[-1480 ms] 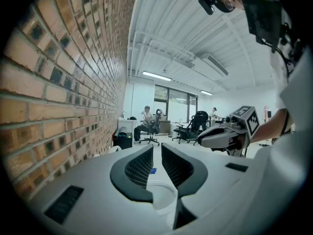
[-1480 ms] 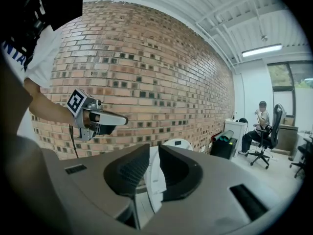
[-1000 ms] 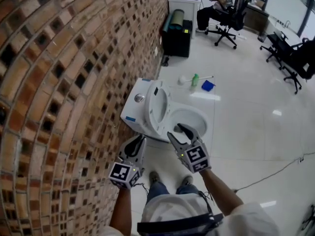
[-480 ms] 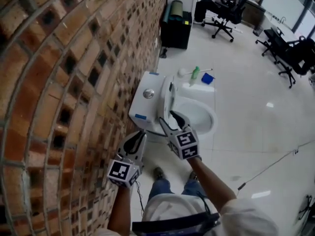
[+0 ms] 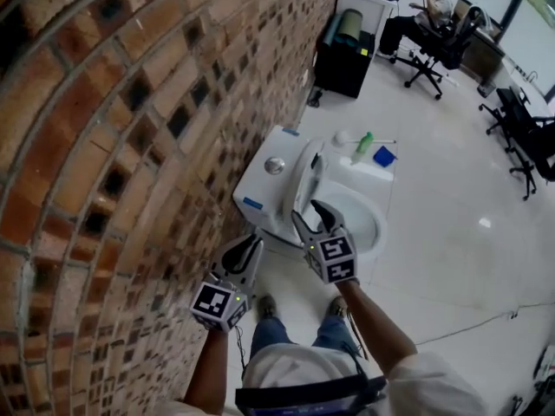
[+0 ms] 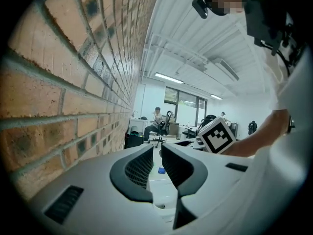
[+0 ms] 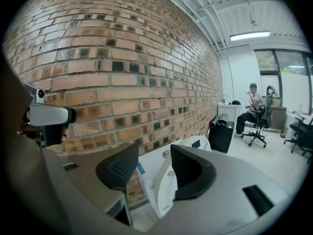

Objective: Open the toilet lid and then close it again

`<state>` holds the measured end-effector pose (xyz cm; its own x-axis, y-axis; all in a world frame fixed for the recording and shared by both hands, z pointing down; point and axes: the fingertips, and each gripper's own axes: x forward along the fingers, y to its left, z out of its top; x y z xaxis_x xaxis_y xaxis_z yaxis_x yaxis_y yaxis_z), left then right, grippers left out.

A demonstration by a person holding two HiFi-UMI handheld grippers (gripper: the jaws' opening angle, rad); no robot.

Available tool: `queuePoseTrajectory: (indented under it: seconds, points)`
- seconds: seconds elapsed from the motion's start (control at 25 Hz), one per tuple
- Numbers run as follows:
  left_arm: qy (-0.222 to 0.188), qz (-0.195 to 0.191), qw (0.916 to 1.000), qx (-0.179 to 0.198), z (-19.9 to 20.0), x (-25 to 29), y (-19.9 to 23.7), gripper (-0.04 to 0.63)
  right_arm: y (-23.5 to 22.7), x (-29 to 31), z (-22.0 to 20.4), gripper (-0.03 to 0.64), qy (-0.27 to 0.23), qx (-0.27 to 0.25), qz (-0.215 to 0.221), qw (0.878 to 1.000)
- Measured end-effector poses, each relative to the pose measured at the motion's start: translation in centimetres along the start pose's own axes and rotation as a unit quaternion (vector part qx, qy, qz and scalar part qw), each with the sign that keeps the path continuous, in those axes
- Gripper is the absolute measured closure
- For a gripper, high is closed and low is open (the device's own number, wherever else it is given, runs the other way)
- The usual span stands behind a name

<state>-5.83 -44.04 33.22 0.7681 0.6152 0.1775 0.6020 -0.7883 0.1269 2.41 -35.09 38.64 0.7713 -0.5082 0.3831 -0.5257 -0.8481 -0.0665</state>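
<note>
**A:** In the head view, where is the lid?

**B:** The toilet lid (image 5: 303, 185) stands raised, leaning toward the tank (image 5: 260, 189) against the brick wall (image 5: 113, 146) on the left. The bowl (image 5: 355, 215) is uncovered on its right. The right claw (image 5: 310, 215) is released, jaws apart, just at the lid's near edge. I cannot tell whether it touches. The left claw (image 5: 250, 248) is nearer and further left, close to the wall, clenched on nothing.

**A:** What's past the toilet?

**B:** A green bottle (image 5: 362, 146) stands on the floor just beyond it, and a black bin (image 5: 345, 55) sits far off by the wall.

**A:** And the left claw view?

**B:** Its jaws are nearly together with nothing between them. The wall runs along the left, and the right claw's marker cube (image 6: 215, 136) shows on the right.

**A:** The right claw view?

**B:** The jaws stand well apart and grip nothing. Through the gap the tank shows on the left and the upright lid just right of it, both beyond the tips.
</note>
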Motion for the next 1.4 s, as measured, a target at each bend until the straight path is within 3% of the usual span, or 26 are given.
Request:
queuePoseTrajectory:
  seconds: [0.24,0.44,0.56,0.68,0.8,0.92,1.08,1.4]
  points:
    - [-0.019,0.053,0.9982,-0.023,-0.5,3.8,-4.1,0.551,-4.9,-0.2,-1.7,0.417,0.010,0.003,0.028,1.000]
    - [-0.014,0.062,0.9977,-0.021,-1.4,5.7,-6.2,0.551,-6.9,3.3,-3.4,0.417,0.039,0.025,0.039,0.998]
    - [0.000,0.064,0.9979,-0.013,-2.3,5.8,-5.5,0.551,-7.4,6.6,-3.8,0.417,0.048,0.073,0.031,0.996]
    - [0.005,0.070,0.9975,-0.005,-2.6,5.4,-3.6,0.551,-7.8,10.2,-4.2,0.376,0.059,0.139,0.005,0.988]
    - [0.007,0.074,0.9971,-0.012,-2.8,5.0,-2.0,0.551,-7.9,12.9,-4.7,0.356,0.075,0.168,-0.029,0.983]
    - [0.009,0.077,0.9970,-0.007,-3.1,4.4,-0.8,0.551,-7.4,14.4,-4.7,0.356,0.087,0.170,-0.066,0.979]
    - [0.020,0.074,0.9969,-0.017,-3.5,3.9,-0.7,0.551,-7.6,14.9,-4.8,0.378,0.120,0.128,-0.114,0.978]
    - [0.032,0.055,0.9979,-0.013,-3.4,4.7,-2.3,0.551,-9.9,10.3,-5.5,0.430,0.088,0.138,-0.092,0.982]
